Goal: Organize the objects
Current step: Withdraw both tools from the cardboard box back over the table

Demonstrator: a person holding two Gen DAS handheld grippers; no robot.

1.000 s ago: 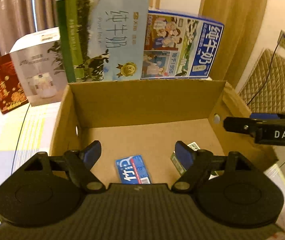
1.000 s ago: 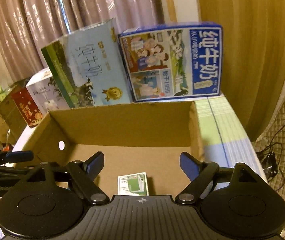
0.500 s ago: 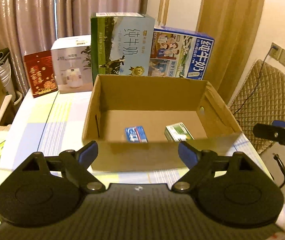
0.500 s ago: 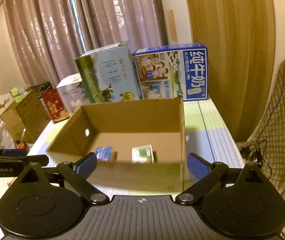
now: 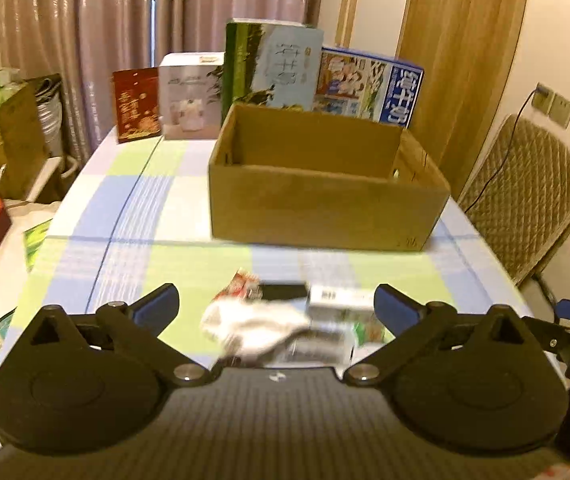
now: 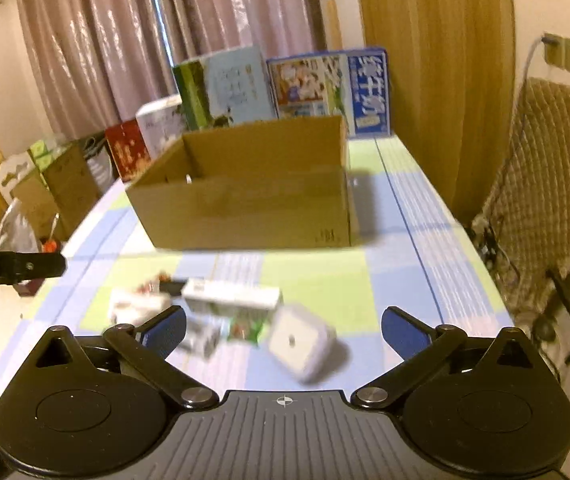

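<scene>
Both grippers, left (image 5: pixel 275 306) and right (image 6: pixel 283 330), gape empty over the pile (image 6: pixel 221 316); small light packets, likely best pinched across flat sides.

Both wrist views look forward and slightly down over the checked-cloth worktop (image 5: pixel 133 216), left view from the left, right from the right, sharing the open brown cardboard box (image 5: pixel 325 208) and nearer blurred packets (image 6: pixel 229 312).
</scene>
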